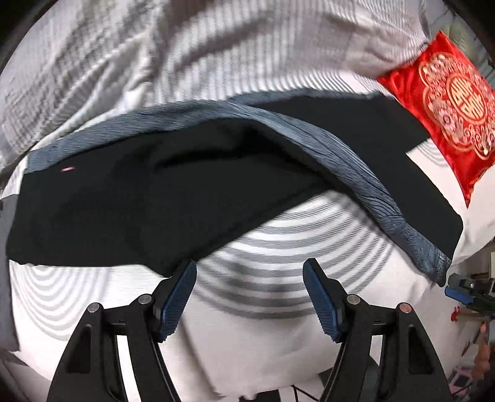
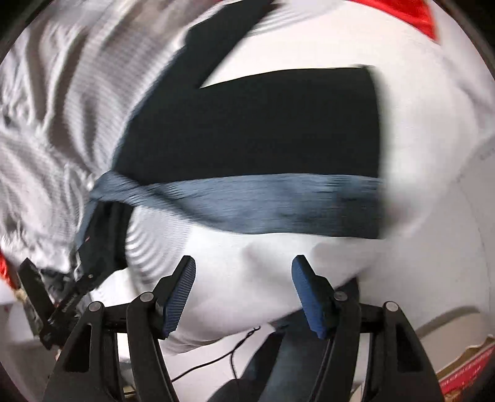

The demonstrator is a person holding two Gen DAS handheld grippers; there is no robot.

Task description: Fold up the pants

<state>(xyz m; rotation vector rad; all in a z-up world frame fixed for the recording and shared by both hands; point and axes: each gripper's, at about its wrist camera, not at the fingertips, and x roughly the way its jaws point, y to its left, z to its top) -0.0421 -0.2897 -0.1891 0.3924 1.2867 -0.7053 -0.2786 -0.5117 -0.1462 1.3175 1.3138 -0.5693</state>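
Observation:
Black pants (image 1: 123, 201) with a blue-grey waistband (image 1: 355, 173) lie spread on a white bed sheet with grey stripes. My left gripper (image 1: 250, 266) hovers open over bare sheet just in front of the pants' near edge, with nothing between its fingers. In the right wrist view the pants (image 2: 263, 123) lie flat with the waistband (image 2: 263, 198) nearest to me, blurred by motion. My right gripper (image 2: 243, 261) is open above the sheet in front of the waistband, holding nothing. Each gripper shows at the other view's edge: the right gripper (image 1: 467, 287) and the left gripper (image 2: 46, 306).
A red cushion (image 1: 448, 102) with a gold pattern lies beyond the pants, and its corner (image 2: 408, 12) shows at the top of the right wrist view. The sheet (image 1: 185, 62) is rumpled at the far side. Below the bed edge are a thin black cable (image 2: 229, 355) and a cardboard box (image 2: 464, 365).

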